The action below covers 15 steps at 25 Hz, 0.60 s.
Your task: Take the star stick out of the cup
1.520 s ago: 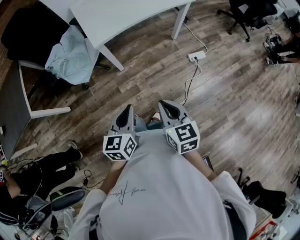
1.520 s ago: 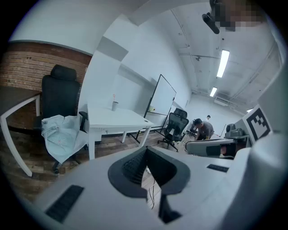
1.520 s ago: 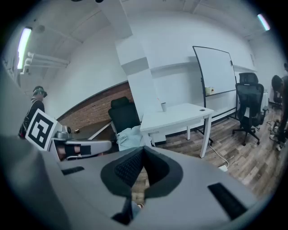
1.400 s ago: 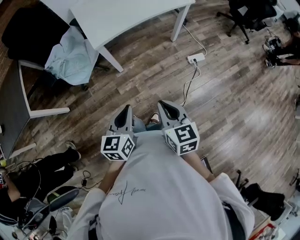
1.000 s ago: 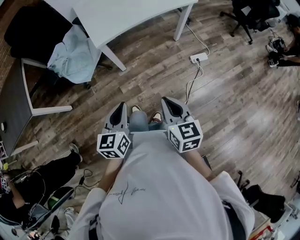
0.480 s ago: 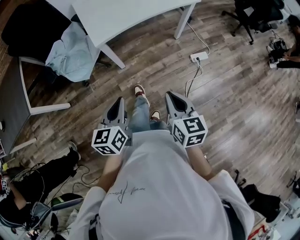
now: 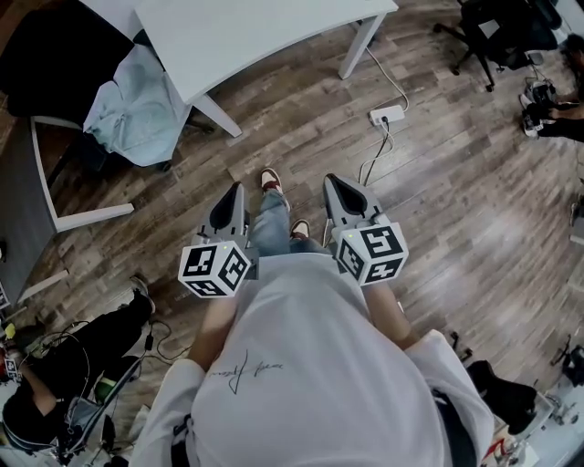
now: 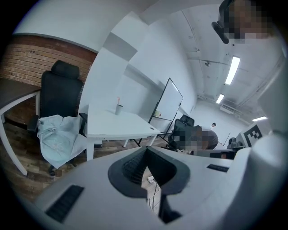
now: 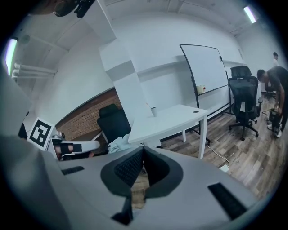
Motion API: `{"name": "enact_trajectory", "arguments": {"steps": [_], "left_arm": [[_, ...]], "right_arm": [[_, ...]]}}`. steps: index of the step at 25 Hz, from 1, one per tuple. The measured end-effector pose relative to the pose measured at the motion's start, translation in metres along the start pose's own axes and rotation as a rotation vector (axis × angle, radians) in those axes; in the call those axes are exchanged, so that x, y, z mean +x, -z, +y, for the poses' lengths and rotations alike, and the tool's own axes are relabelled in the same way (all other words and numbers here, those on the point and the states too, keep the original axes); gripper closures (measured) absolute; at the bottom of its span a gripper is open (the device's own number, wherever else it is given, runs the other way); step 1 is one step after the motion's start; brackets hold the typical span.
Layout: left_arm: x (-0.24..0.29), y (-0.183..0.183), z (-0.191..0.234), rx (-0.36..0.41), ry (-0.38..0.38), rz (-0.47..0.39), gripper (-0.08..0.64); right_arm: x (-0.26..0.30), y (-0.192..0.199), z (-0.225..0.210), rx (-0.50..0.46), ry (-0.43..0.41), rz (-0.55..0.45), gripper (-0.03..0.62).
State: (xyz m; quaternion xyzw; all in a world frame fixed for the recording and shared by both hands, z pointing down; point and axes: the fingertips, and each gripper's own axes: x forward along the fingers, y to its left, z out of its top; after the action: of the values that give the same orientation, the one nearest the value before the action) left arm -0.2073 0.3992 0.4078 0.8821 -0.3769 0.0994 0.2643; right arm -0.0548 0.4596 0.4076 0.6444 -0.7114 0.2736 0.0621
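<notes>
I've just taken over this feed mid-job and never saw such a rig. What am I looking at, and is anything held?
No robot: a person holds a two-jaw gripper in each hand. The top-down picture is from a head camera, showing the left gripper and right gripper above a wooden floor. The other two look along each gripper's jaws; both pairs are closed on nothing. Ahead, a white table bears a cup with a thin stick in it, well beyond reach.

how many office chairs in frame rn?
2. One black chair, draped with a light blue cloth, stands left of the white table; a second chair sits at the head view's top right. Others may be hidden.
</notes>
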Motion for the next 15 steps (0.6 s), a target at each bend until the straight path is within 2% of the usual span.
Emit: {"name": "enact_trajectory", "arguments": {"steps": [6, 11, 15], "left_arm": [[0.028, -0.024, 0.018, 0.004, -0.004, 0.002, 0.552], [0.053, -0.041, 0.031, -0.001, 0.007, 0.011, 0.552], [0.073, -0.056, 0.041, 0.031, 0.02, 0.008, 0.552]], "right_arm": [[0.036, -0.017, 0.0, -0.007, -0.026, 0.022, 0.583], [0.059, -0.028, -0.01, -0.001, -0.005, 0.054, 0.583], [0.082, -0.04, -0.016, -0.009, 0.009, 0.068, 0.583]]}}
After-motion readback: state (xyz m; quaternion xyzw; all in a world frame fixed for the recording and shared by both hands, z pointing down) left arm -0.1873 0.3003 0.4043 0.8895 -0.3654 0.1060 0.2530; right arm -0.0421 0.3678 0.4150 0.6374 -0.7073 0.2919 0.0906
